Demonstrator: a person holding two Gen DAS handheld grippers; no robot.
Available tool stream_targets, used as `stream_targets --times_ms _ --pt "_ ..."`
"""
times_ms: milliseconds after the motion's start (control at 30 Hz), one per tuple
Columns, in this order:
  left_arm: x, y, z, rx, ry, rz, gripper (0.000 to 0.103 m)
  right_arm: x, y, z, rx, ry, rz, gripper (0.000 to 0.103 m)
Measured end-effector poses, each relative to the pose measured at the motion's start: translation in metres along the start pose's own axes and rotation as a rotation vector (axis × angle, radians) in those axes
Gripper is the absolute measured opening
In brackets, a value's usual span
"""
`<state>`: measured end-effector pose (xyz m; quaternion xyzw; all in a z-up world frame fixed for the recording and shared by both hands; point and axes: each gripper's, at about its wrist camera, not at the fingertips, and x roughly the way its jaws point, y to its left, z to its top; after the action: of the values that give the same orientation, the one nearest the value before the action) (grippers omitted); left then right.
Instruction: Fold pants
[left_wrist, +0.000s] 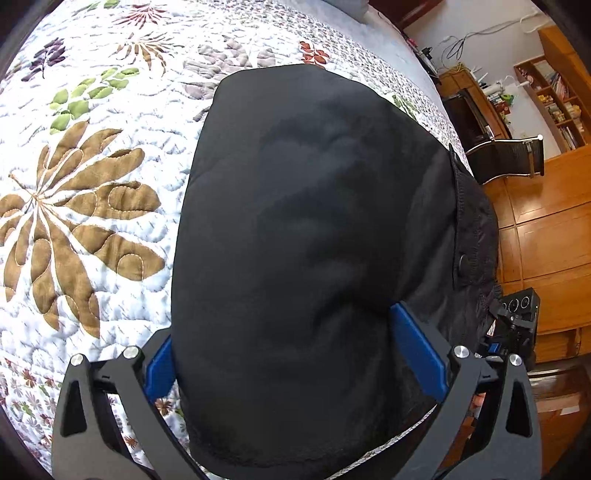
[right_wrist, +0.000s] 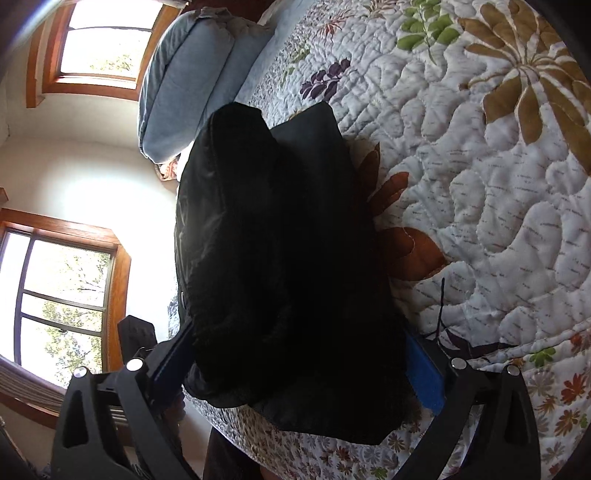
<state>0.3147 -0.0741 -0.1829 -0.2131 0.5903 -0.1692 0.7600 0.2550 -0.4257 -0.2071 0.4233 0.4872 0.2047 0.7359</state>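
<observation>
Two claws, both mine, straddle the folded black padded pants (left_wrist: 314, 229) lying on the floral quilted bedspread (left_wrist: 92, 184). My left claw (left_wrist: 295, 373) and right claw (right_wrist: 299, 373) stand spread wide around fabric, unclamped. The bundle's long axis runs toward twelve o'clock.

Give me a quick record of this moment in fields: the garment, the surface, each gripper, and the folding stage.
garment: black pants, bunched into a thick folded bundle
surface: floral quilt on a bed
left gripper: fingers wide apart, blue pads on either side of the bundle
right gripper: fingers wide apart, straddling the same bundle
pillow: blue-grey, at the far end of the bed
stage: pants already doubled over; whether either gripper squeezes the cloth cannot be told
</observation>
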Motion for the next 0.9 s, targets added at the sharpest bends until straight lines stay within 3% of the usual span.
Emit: stream_targets --times_ms 100,167,367,500,900 --pt "-0.001 -0.009 0.000 0.040 -0.007 0.030 0.094 0.002 0.005 -0.003 -0.044 -0.001 -0.009 0.100" --pt "-0.005 -0.013 0.002 0.063 -0.021 0.039 0.086 0.004 0.011 -0.006 -0.088 -0.006 -0.034 0.098" --pt "-0.015 -0.015 0.001 0.107 -0.056 0.033 0.071 -0.001 0.019 -0.014 -0.151 -0.049 -0.037 0.076" --pt "-0.016 -0.015 0.003 0.113 -0.074 0.028 0.070 -0.002 0.027 -0.017 -0.178 -0.059 -0.039 0.069" --pt "-0.037 0.027 0.018 0.081 -0.137 0.057 0.070 0.040 0.064 -0.012 -0.244 -0.005 -0.011 0.068"
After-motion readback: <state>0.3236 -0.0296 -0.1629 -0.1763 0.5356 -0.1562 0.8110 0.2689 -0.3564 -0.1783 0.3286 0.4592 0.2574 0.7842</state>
